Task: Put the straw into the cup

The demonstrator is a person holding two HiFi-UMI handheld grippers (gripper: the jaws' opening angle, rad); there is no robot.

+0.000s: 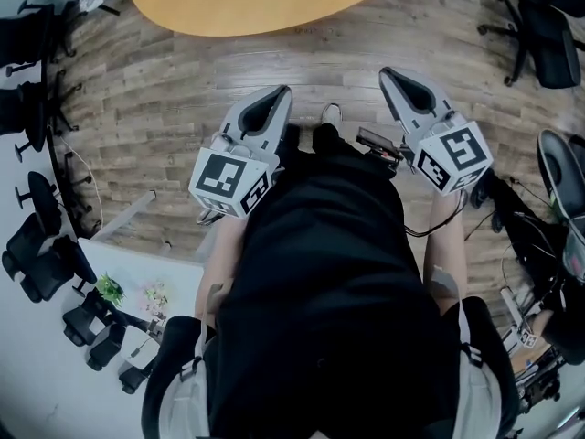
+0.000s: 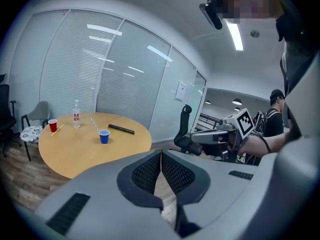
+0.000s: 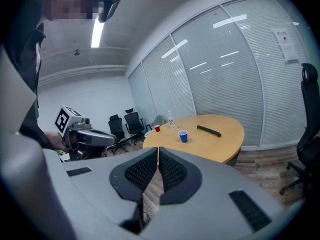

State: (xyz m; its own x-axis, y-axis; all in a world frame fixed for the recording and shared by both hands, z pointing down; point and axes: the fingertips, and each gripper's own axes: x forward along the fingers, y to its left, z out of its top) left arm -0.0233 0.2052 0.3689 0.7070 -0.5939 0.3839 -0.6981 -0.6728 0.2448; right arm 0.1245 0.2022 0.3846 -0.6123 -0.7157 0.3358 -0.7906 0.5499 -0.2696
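Task not begun: I'm holding left tool (image 2: 161, 155) and right tool (image 3: 158, 151) closed, empty; straw (image 2: 93, 123) lying near cup (image 2: 104, 136), mid-left on table (image 2: 75, 151).

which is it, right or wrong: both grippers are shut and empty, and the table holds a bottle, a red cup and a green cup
Wrong: the second cup is blue, not green. The left gripper view shows the blue cup on the table with the bottle and red cup. The left gripper and right gripper are shut, empty.
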